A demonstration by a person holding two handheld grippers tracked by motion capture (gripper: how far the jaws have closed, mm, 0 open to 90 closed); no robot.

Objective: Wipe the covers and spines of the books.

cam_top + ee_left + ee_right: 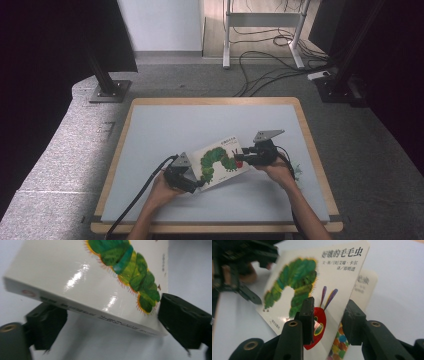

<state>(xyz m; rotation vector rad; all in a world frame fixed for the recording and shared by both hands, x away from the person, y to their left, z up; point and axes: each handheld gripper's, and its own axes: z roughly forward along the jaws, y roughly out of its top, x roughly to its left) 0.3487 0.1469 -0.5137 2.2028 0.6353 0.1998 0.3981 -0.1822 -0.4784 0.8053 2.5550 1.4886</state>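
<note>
At the near-middle of the desk [200,120] lies the picture book [220,162], the green caterpillar on its white front cover [294,290], and both hands have come in on it from either end. At the book's spine corner, on the person's side, sits the left claw [197,184]. Its jaws stand wide and straddle the spine edge, one block tucked low under the edge, the other right at the book's corner. It looks like a brace, not a pinch.

Over at the book's opposite edge is the right claw [240,159], and this is where the action is. Its jaws stand narrow with the front cover between them, one pad flat on the red caterpillar head, the other behind the board. I cannot tell whether the pads are biting or just loosely flanking it. The cover is tilted up off the next page [368,282], which peeks out behind with its coloured dots.

My read is that this is the page-opening step, with the cover lifted but not yet swung over.

The next move calls for the right claw to get a sure hold on that cover edge and carry it in an arc toward the spine. The left claw has to pin the book so it does not slide or lift along. A glossy board like this could slip from a loose grip.
</note>
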